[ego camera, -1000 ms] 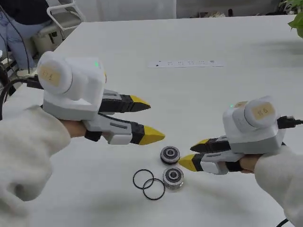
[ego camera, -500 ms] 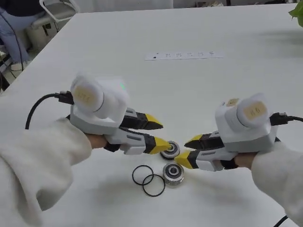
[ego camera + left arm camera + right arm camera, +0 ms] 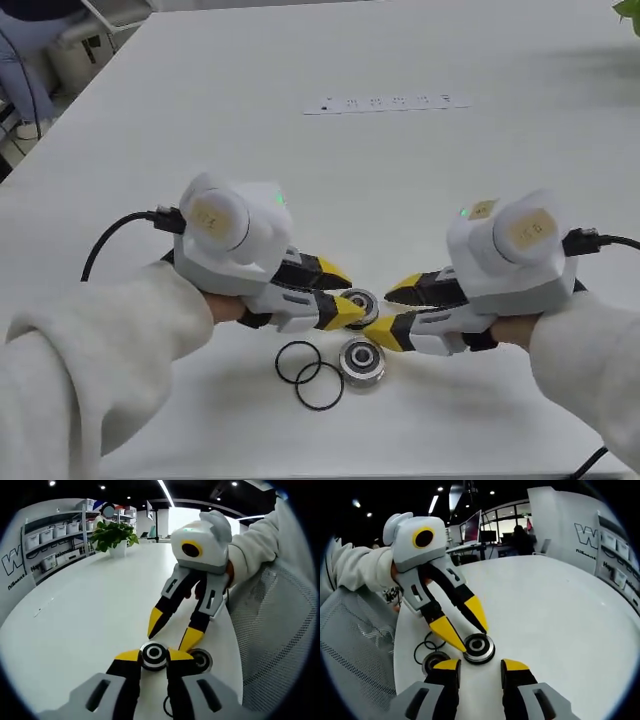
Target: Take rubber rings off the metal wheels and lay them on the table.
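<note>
Two small metal wheels with dark rubber bands lie on the white table (image 3: 200,120). The far wheel (image 3: 361,300) (image 3: 154,653) (image 3: 479,648) sits between the yellow tips of my left gripper (image 3: 355,297) (image 3: 154,656), which is shut on it from both sides. My right gripper (image 3: 380,312) (image 3: 481,666) faces it from the right, open, its tips just short of that wheel. The near wheel (image 3: 361,360) (image 3: 200,659) (image 3: 434,661) lies free. Two loose black rubber rings (image 3: 299,362) (image 3: 319,386) overlap on the table to its left.
A white printed strip (image 3: 385,102) lies further back on the table. The left gripper's black cable (image 3: 110,238) trails off to the left. The table's near edge runs just below the rings. A potted plant (image 3: 115,534) stands at the table's far end.
My left gripper came down and to the right, and its jaws narrowed around the far wheel. The right gripper edged left toward the same wheel. Rings and near wheel stayed put.
</note>
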The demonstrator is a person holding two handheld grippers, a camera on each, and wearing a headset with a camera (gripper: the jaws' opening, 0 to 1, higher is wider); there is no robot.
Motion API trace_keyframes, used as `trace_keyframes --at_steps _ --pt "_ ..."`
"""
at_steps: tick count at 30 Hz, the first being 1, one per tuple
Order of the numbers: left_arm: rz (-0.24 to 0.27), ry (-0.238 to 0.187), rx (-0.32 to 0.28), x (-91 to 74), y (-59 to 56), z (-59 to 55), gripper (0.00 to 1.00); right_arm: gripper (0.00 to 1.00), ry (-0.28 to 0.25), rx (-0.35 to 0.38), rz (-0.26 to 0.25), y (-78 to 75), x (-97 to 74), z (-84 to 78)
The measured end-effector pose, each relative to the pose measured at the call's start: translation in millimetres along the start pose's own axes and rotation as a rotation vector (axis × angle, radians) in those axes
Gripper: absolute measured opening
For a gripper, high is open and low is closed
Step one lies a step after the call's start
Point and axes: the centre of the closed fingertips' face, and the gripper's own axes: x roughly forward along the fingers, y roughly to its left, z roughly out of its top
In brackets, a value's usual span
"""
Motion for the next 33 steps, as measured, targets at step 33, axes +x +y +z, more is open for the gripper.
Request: trace_keyframes --at_steps 33 --pt "0.013 -0.081 0.007 3.2 -1.9 -1.4 0.07 0.18 0.001 -0.066 0.003 1.0 1.6 2.8"
